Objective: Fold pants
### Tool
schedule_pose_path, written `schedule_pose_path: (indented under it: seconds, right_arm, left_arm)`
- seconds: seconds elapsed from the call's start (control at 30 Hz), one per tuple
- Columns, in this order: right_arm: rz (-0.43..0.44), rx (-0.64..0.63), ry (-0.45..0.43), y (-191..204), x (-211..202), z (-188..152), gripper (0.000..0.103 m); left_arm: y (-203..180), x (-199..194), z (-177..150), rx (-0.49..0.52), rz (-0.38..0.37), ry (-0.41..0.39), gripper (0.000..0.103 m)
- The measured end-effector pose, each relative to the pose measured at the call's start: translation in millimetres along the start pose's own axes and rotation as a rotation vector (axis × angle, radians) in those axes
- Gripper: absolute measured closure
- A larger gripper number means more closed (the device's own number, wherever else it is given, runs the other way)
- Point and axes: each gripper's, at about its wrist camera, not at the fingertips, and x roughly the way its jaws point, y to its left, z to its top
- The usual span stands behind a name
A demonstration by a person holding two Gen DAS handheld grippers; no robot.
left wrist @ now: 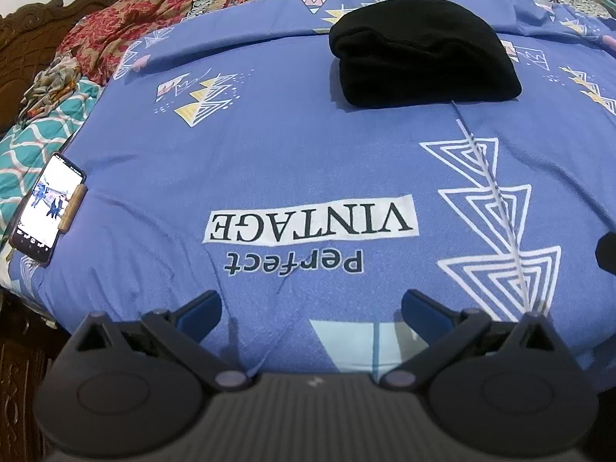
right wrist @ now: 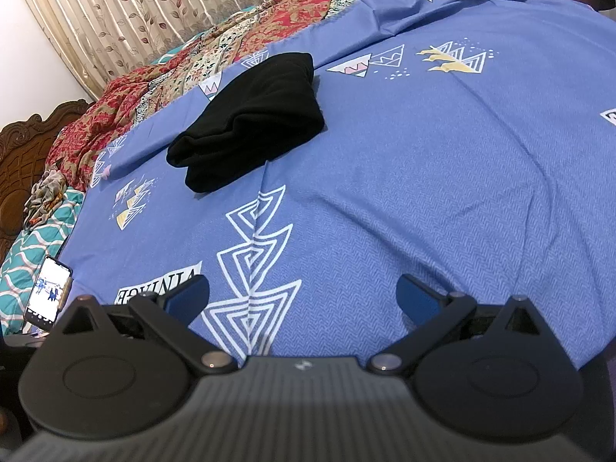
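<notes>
Both the left claw (left wrist: 311, 304) and the right claw (right wrist: 303, 294) stand wide open and empty, with the black pants (left wrist: 423, 52) lying well ahead as a folded, soft, light, limp bundle on the bed's blue sheet (left wrist: 269, 146), best gripped at a layered edge.

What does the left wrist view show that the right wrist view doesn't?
Only the left wrist view shows the whole "Perfect VINTAGE" print. Only the right wrist view shows the leaf-patterned curtain. Both show the folded black pants lying on the blue bedsheet, the lit phone at the bed's edge, and an empty gripper with jaws open: left gripper, right gripper.
</notes>
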Motion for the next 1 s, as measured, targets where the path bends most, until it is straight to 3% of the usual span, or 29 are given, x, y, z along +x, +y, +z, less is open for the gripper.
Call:
schedule_pose_path:
  seconds: [1.0]
  right_arm:
    - [0.002,0.001,0.002,-2.5,-0.5,1.1,0.000]
  left_arm:
    - [-1.2,3.7,-0.7,0.008,0.008,0.015,0.000]
